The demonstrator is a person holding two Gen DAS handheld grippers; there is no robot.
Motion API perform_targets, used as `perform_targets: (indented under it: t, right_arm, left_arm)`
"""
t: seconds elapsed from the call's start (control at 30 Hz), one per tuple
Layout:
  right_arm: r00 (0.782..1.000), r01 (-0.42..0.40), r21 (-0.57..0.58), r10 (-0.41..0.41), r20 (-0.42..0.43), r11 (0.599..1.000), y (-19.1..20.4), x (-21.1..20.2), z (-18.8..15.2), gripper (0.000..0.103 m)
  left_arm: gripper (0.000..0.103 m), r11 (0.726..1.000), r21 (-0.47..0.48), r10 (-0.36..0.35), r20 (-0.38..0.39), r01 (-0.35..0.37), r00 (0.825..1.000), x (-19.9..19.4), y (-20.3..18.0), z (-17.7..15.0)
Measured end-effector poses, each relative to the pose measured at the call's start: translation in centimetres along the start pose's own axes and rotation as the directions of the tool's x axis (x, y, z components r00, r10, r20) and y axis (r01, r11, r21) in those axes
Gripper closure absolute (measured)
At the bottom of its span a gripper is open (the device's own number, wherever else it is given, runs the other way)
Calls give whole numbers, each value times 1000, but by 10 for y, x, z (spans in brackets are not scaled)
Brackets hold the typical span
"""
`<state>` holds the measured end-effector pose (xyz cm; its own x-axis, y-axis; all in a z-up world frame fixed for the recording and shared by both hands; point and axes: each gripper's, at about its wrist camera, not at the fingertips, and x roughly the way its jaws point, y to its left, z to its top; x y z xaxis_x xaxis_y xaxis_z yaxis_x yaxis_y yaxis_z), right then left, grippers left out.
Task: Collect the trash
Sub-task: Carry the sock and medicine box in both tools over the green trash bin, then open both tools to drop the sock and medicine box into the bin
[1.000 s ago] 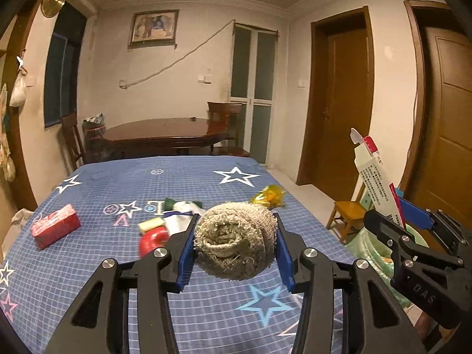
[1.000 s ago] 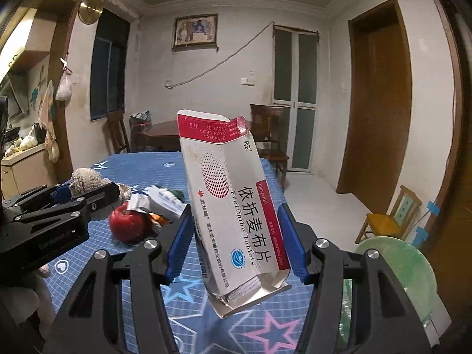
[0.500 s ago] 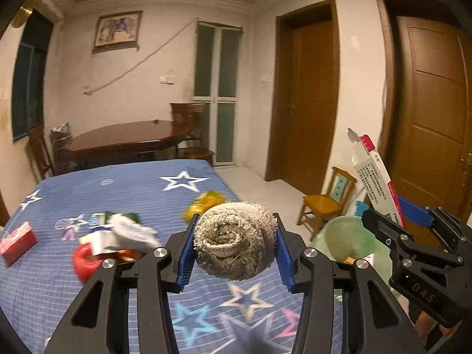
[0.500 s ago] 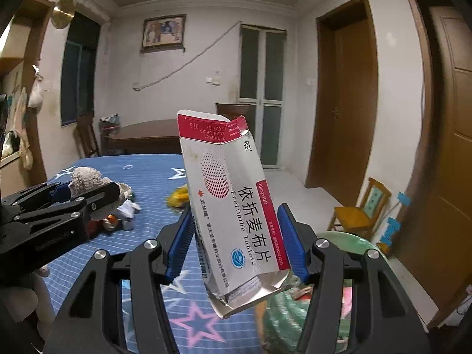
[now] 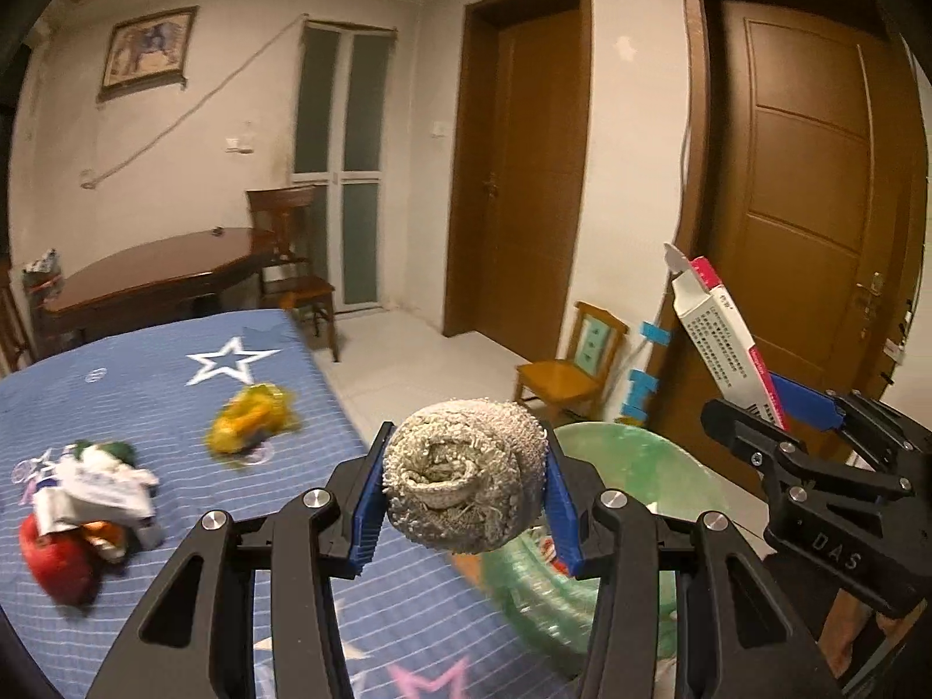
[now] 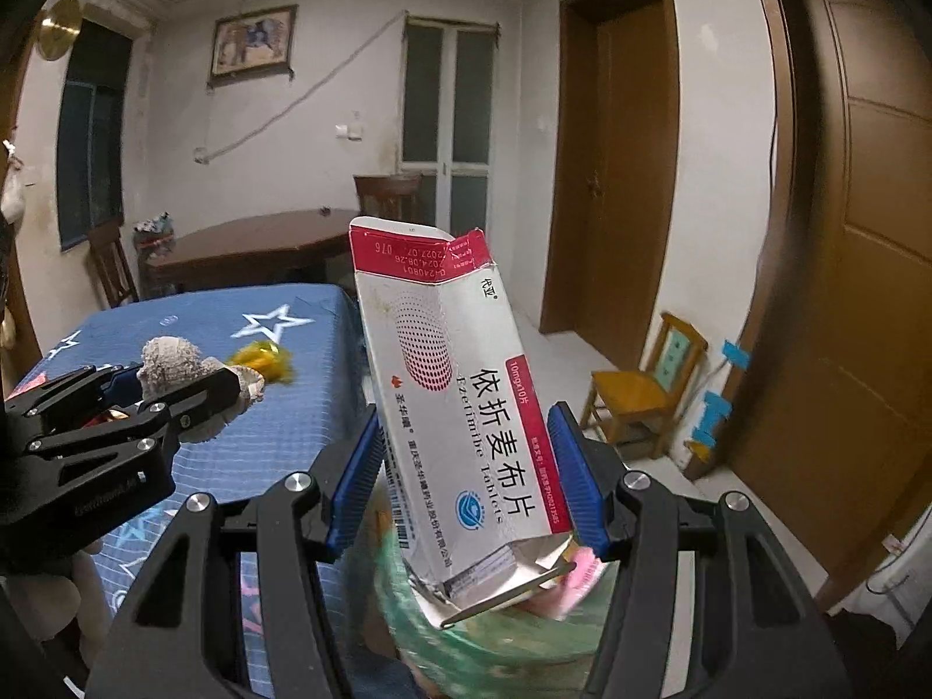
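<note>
My left gripper (image 5: 463, 489) is shut on a rolled grey-beige cloth (image 5: 466, 475), held at the right edge of the blue star tablecloth (image 5: 145, 384). Just past it, off the table's side, stands a pale green bin (image 5: 629, 466) lined with a bag. My right gripper (image 6: 466, 475) is shut on a white and red medicine box (image 6: 460, 402), upright and torn at both ends, above the green bin (image 6: 495, 635). In the left wrist view the right gripper (image 5: 775, 408) with its medicine box (image 5: 719, 338) shows at the right. The left gripper (image 6: 192, 390) appears at the left of the right wrist view.
On the tablecloth lie a yellow wrapper (image 5: 250, 419), crumpled white packaging (image 5: 93, 483) and a red apple (image 5: 55, 553). A small wooden chair (image 5: 574, 373) stands by the brown doors (image 5: 809, 186). A dark dining table (image 5: 151, 274) with chairs sits behind.
Both grippers have swung to the right, off the table's middle toward its right edge. The green bin has come into view under them. Cloth and box stay gripped.
</note>
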<state>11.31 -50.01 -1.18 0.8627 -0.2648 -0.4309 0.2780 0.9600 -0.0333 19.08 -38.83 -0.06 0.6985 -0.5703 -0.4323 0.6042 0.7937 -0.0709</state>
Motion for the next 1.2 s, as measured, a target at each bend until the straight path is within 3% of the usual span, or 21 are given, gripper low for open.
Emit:
perform_targets:
  t: [0.37, 0.7, 1.2]
  right_arm:
    - [985, 14, 54, -5, -172, 998, -51, 35, -1, 48]
    - [945, 12, 117, 27, -327, 993, -89, 80, -22, 48]
    - [935, 14, 135, 35, -352, 991, -105, 92, -30, 48]
  left_arm:
    - [55, 997, 25, -71, -85, 74, 994, 67, -41, 0]
    - [55, 991, 31, -120, -196, 129, 973, 128, -61, -14]
    - [55, 989, 44, -130, -235, 144, 963, 153, -70, -29]
